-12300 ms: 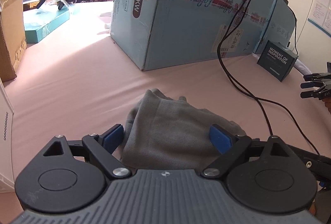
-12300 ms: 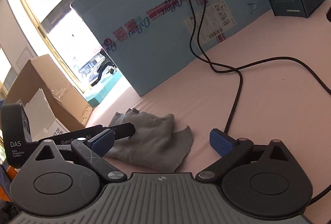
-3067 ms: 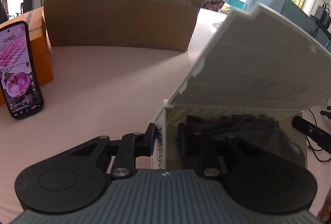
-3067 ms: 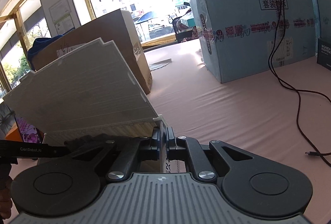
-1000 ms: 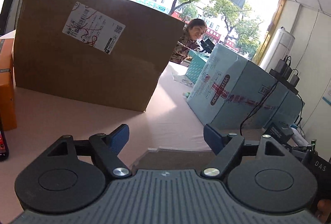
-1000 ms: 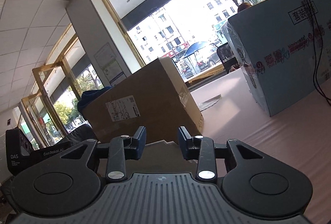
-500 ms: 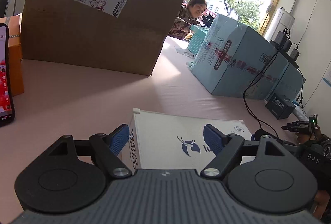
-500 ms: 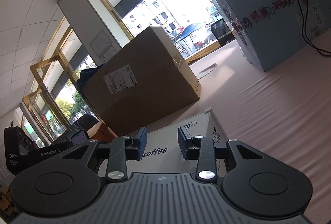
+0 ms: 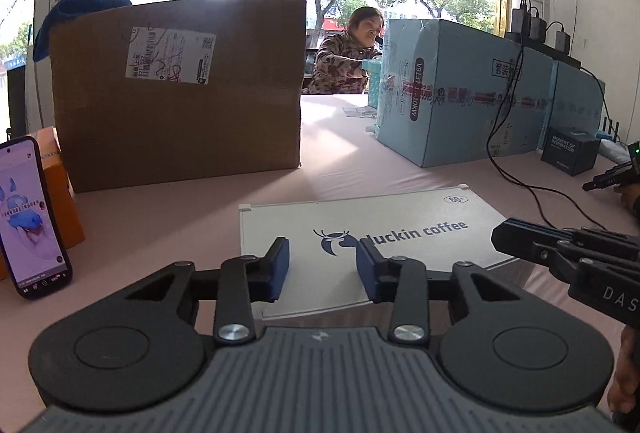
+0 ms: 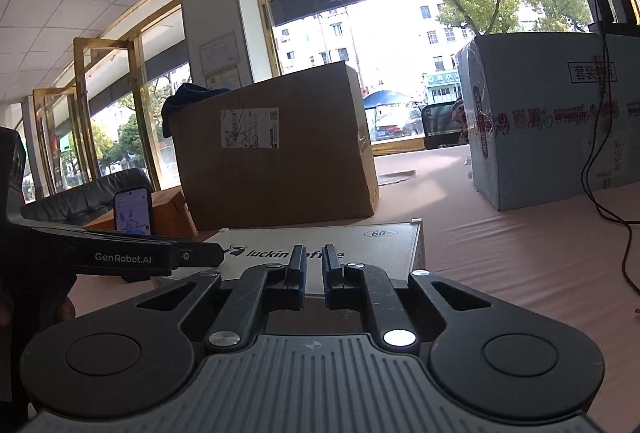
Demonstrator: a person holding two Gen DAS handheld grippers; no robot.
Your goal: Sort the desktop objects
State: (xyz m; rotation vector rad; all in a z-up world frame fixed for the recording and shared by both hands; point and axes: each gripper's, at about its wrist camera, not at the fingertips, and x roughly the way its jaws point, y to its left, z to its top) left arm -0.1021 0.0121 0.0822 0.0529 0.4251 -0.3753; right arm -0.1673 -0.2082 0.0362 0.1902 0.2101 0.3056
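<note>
Fingers (image 9: 280, 265) of the left gripper (image 9: 322, 263) stand apart with blue pads, grasping nothing, and hover over the near edge of the white box (image 9: 400, 233). Fingers (image 10: 298, 273) of the right gripper (image 10: 314, 275) are nearly together with a narrow gap between the pads; nothing sits in that gap, and they hang over the near edge of the same box (image 10: 360, 249).

That box lies flat on the pink table (image 9: 160, 217) with its lid closed, and the lid bears a blue deer logo and the words "luckin coffee". In the left wrist view the right gripper's body (image 9: 560, 253) reaches in from the right, over the box's right near corner. In the right wrist view the left gripper's arm (image 10: 120, 255), marked "GenRobot.AI", crosses from the left over the box's left edge.

Left of the box a phone (image 9: 30, 217) stands upright with its screen lit, leaning against an orange box (image 9: 64, 201). A black cable (image 9: 520, 177) runs across the table to the right of the white box. Further right a small dark box (image 9: 570, 151) sits near the table's edge.

Behind the white box, well apart from it, stands a large brown carton (image 9: 180, 93) with a white shipping label, and a blue cloth (image 9: 80, 9) is draped over its top left corner. To the right of the carton stands a large light-blue carton (image 9: 460, 101) with red print. Beyond the gap between the two cartons a person (image 9: 348, 53) in a patterned top sits at the far side of the table. Windows (image 10: 380, 41) behind show trees and buildings.
</note>
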